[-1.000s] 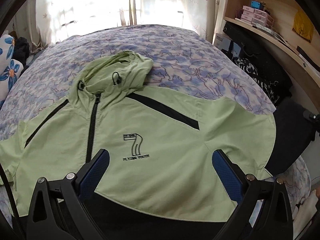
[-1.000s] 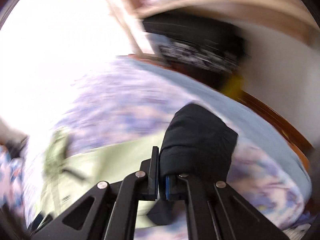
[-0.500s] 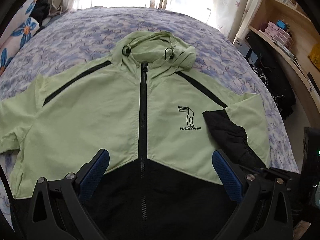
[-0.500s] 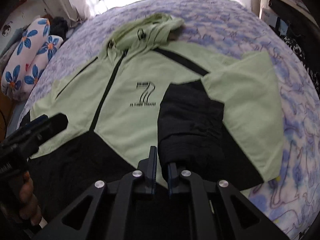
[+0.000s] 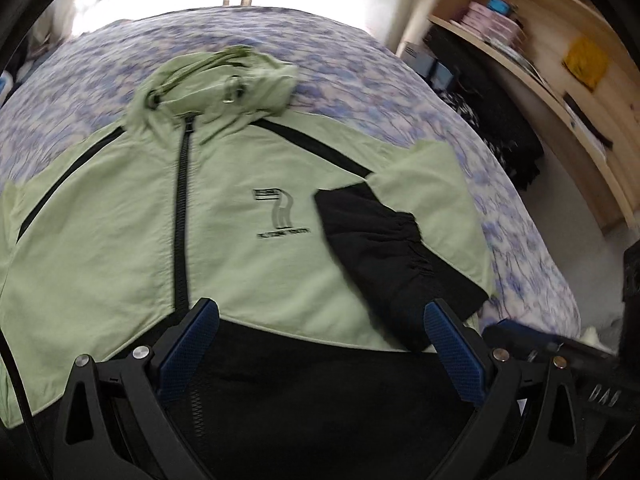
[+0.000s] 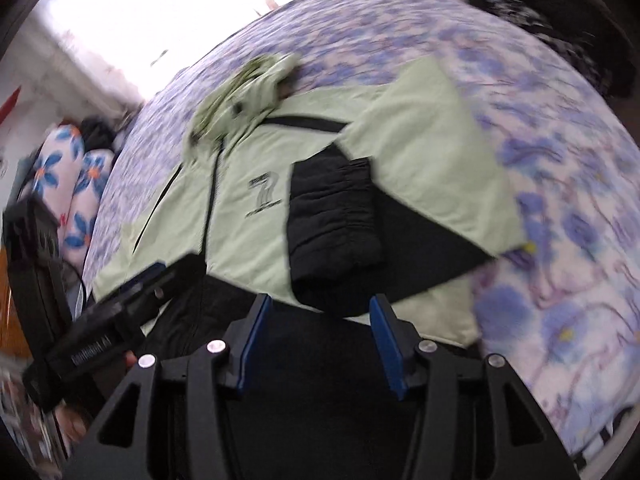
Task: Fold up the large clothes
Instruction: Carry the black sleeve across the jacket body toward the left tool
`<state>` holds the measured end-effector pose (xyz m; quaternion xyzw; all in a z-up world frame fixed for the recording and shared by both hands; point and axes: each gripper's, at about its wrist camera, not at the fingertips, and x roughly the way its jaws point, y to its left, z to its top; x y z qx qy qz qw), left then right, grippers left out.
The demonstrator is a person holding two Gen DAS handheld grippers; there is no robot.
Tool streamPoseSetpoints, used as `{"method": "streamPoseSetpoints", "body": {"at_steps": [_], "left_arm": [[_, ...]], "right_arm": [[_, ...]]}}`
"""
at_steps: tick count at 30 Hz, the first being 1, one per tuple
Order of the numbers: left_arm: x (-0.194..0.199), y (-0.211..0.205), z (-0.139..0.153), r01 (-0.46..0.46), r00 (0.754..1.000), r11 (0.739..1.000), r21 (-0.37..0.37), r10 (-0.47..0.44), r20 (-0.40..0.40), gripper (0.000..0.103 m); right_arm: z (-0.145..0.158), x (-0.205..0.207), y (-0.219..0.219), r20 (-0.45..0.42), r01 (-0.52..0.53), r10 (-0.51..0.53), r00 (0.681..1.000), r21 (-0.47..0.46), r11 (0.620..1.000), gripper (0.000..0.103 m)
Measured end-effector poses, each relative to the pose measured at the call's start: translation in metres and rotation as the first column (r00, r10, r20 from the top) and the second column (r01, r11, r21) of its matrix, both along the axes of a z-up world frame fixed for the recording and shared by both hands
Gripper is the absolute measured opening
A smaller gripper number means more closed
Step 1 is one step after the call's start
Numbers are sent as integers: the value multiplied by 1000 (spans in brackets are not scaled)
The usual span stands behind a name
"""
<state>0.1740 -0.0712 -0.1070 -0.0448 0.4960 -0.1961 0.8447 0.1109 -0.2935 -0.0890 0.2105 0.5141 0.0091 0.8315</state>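
A light green and black hooded jacket lies face up on the bed, zipped, hood at the far end. Its right sleeve is folded across the chest, the black cuff resting beside the logo. My left gripper is open and empty above the black hem. In the right wrist view the jacket and the folded black cuff lie just ahead of my right gripper, which is open and empty. The left gripper shows at the left of that view.
The bed has a blue and white floral cover. Wooden shelves with boxes stand to the right, dark clothes below them. Flowered pillows lie at the bed's left side. A bright curtained window is behind.
My right gripper carried the black cuff over the jacket's chest, laid it down and opened, letting go. The left gripper stayed open and shifted its view over the jacket.
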Motion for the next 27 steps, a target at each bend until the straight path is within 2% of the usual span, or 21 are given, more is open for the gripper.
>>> {"method": "streamPoseSetpoints", "body": {"at_steps": [2,5,8,11,13,14,15,17,21,24,27], "left_arm": [[-4,-22,-2,70,998,997,28,-70,3,102],[-11,-53,-7,163,986,982,93,-165,15,102],[-16,-82,-15,219,973,957,189,-229,33,102],[-13,-103,-24,231,968,934,271,-250,36,101],[-8,-113,-30,216,968,924,317,-245,53,83],[-4,-117,-33,227,965,917,328,-256,49,61],[-1,-120,-37,244,963,914,323,-267,31,33],[7,-117,-38,231,968,915,331,-252,21,11],[14,-85,-4,146,970,953,266,-191,152,8],[19,-39,35,30,961,981,192,-82,265,8],[25,19,50,-96,953,987,128,54,299,8]], "right_arm": [[8,-16,-17,26,118,-118,993,-26,993,51],[12,-35,-38,57,227,-228,972,19,974,51],[11,-42,-48,57,256,-256,965,7,967,51],[11,-42,-48,66,259,-258,964,-14,966,51],[10,-42,-45,69,255,-253,965,-13,967,51],[9,-42,-45,70,253,-252,965,-6,967,51],[9,-43,-46,71,250,-249,966,-5,968,51],[7,-42,-45,72,241,-239,968,-11,971,51],[8,-45,-40,92,229,-226,970,-20,973,51],[10,-45,-35,109,222,-216,970,-39,974,51],[9,-44,-30,111,211,-204,973,-50,976,51]]}}
